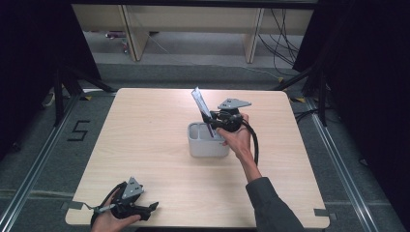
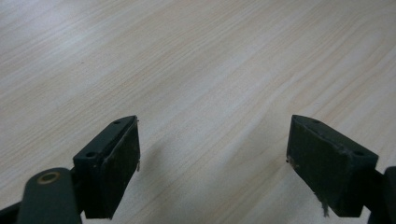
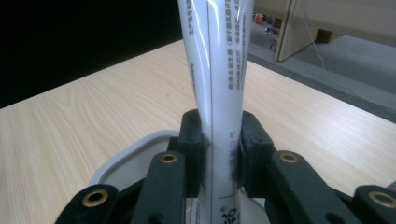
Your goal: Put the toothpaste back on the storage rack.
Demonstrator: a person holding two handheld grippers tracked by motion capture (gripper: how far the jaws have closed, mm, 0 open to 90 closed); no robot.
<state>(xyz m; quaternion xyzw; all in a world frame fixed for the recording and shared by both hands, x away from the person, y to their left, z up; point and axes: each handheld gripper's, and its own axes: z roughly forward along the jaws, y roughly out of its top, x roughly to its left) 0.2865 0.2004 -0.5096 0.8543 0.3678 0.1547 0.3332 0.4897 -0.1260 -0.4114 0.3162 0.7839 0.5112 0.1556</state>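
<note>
Starting at the left: the left tool (image 1: 152,207) sits low at the near left corner of the light wood-grain bench (image 1: 145,135), held in the person's left hand (image 1: 112,221). In the left gripper view its two black jaws stand wide apart with nothing but bare bench top between them, so that one's open and idle.

Moving toward the middle, there's a small grey plastic organiser box with compartments (image 1: 207,140) standing on the bench, well apart from the left tool.

Right over that box is the right tool (image 1: 212,121), in the person's right hand (image 1: 237,137). It's clamped on a long white squeeze tube with printed text (image 1: 201,107). In the right gripper view the tube (image 3: 219,70) runs up between the two jaws, both pads pressed against its sides, with the box's pale rim (image 3: 135,154) just below. From the high view the tube leans a bit to the left, its lower end down at the box's right-hand compartment, its flat top end sticking up above the tool. Can't tell whether the bottom touches the box floor.
</note>
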